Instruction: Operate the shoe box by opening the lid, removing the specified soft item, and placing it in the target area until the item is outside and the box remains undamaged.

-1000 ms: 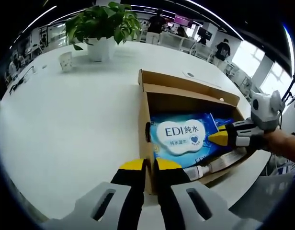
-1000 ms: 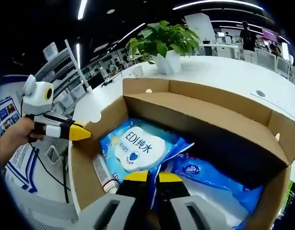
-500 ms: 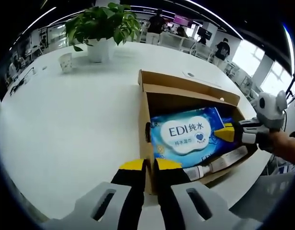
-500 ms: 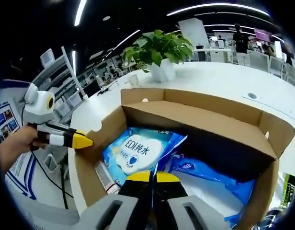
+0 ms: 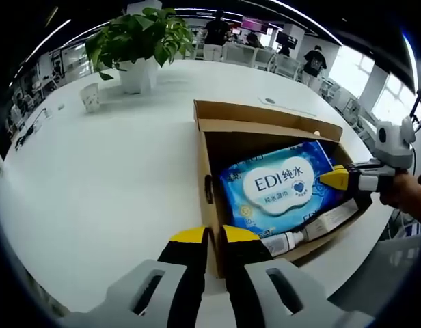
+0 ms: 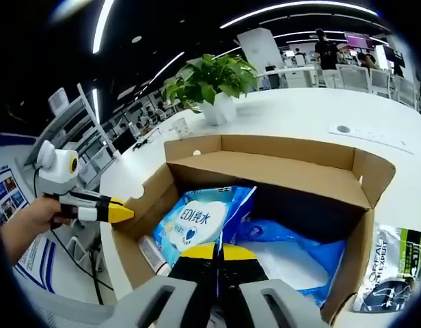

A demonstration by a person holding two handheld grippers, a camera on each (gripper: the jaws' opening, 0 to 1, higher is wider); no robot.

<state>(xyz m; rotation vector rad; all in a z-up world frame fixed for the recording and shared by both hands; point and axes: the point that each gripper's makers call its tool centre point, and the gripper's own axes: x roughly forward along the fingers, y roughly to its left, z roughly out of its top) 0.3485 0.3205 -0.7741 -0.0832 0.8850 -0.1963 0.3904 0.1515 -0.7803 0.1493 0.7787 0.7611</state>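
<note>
In my left gripper view, a small white paper cup point(image 5: 91, 98) stands far left on the broad white table point(image 5: 94, 184), with a leafy green plant in a white pot point(image 5: 138, 46) beyond it, both well apart from the open brown cardboard shoe box point(image 5: 265, 130). Much bare table lies to the left of the box. My left gripper point(image 5: 207, 236) has its yellow-tipped black fingers point(image 5: 188, 236) closed on the near left wall of the box, the cardboard edge between them. Inside, a blue soft pack of wet wipes with a white cloud-shaped label point(image 5: 282, 186) is tilted up, its right edge pinched by my right gripper point(image 5: 337, 179), which enters from the right. A slim white tube point(image 5: 313, 229) lies along the near wall, beneath the pack.

In my right gripper view, the left gripper point(image 6: 121, 212) sits at the left wall of the box point(image 6: 265, 164). The wipes pack point(image 6: 200, 220) rises just beyond my right gripper point(image 6: 218, 253), whose fingers point(image 6: 199, 254) are nearly together, seemingly gripping the pack's edge. A second blue soft packet point(image 6: 292, 249) fills the right of the box. The raised lid flap point(image 6: 286, 152) stands along the far side. Outside the right wall, a white and green sachet point(image 6: 391, 266) lies on the table point(image 6: 313, 109).
</note>
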